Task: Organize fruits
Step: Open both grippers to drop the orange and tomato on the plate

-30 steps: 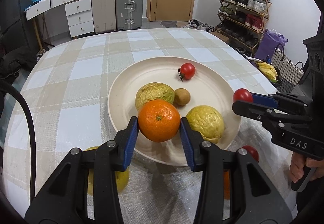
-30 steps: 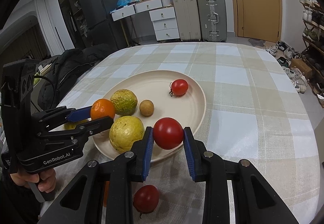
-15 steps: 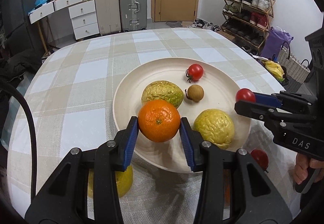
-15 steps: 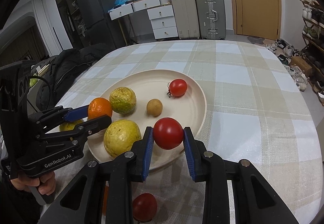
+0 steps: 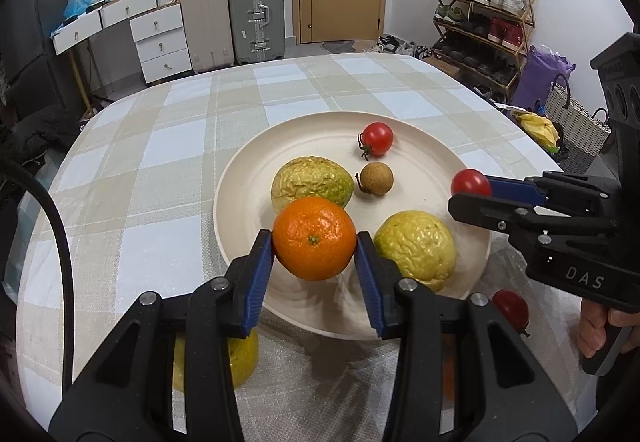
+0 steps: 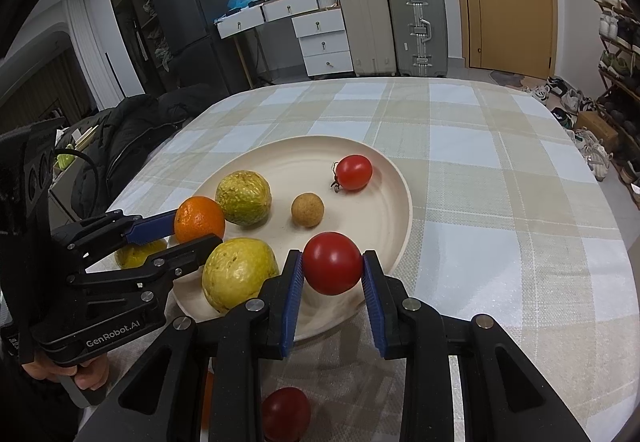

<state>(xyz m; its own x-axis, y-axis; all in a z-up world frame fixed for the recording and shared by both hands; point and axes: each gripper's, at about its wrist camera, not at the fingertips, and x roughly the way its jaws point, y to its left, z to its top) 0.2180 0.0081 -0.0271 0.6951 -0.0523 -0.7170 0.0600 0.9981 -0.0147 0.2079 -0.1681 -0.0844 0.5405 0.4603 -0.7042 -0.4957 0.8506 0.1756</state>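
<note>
Left wrist view: left gripper (image 5: 315,242), jaws clamped on a round, dimpled orange mandarin (image 5: 314,238), held above the near rim of the cream round plate (image 5: 248,178) on the checked-cloth table (image 5: 160,146). Right gripper (image 6: 332,270), jaws clamped on a smooth, glossy red tomato (image 6: 332,263) over the plate's near edge. Risk: a release this close to the rim may let either round fruit roll off, or knock the wrinkled yellow-green fruit (image 5: 416,248) lying just beside.
</note>
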